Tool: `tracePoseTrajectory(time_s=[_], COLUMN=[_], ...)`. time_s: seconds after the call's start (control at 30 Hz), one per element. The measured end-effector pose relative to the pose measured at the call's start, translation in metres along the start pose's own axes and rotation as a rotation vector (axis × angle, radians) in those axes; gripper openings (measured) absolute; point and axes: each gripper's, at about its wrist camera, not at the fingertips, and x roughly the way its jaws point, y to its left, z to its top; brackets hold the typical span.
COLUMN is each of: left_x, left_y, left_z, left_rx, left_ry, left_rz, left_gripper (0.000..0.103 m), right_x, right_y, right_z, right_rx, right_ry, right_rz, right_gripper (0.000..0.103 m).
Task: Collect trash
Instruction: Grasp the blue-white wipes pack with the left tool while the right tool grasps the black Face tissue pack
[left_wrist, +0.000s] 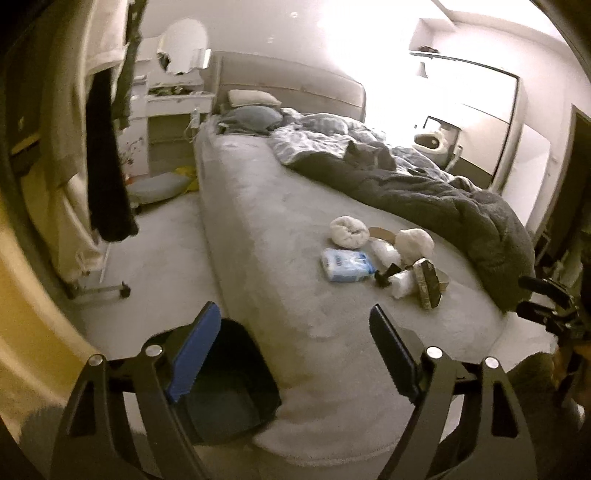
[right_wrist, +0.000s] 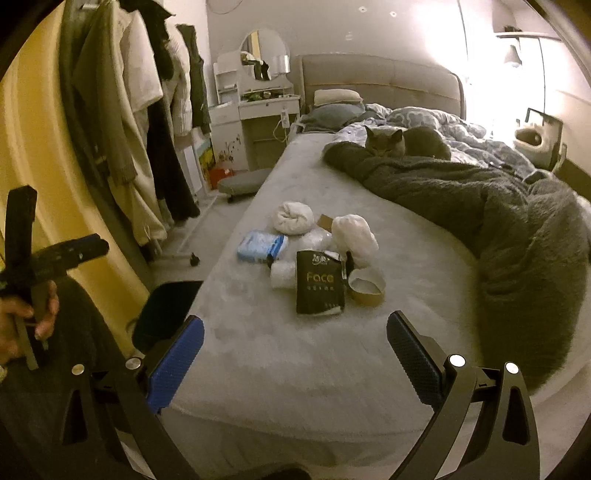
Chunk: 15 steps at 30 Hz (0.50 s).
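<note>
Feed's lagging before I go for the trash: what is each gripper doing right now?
Left gripper: open, holding nothing, over the bin and bed edge.
Right gripper: open, holding nothing.

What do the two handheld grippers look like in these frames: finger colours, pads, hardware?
Left gripper and right gripper match: black triangular cut-out finger arms with silver round pivot pins, and textured pads, one bright blue and the other dark. In the right view, the left gripper's black body has a cross-shaped frame.
</note>
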Motion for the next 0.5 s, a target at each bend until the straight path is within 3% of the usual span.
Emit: tracePoseTrajectory(time_s=[0.23,0.3,0.5], left_x=[0.027,0.034,0.058], left_y=[-0.009,-0.011,-0.013], left_z=[0.010,0.011,0.019], left_rx=[0.077,0.089,0.098], left_ry=[0.036,0.047,0.080], left_rz=[-0.055,-0.065,-0.098], left_gripper=[0.076,0.075,0.067], right_x=[0.030,0.039,0.065], right_y=[-0.002,-0.004,-0.013], right_z=[0.003,0.005,0.006], right_rx=[0.021,0.033,0.065], right_ry=[0.017,0.021,0.070], right_rz=[0.029,0.041,0.064], right_gripper=[0.100,0.090,0.077])
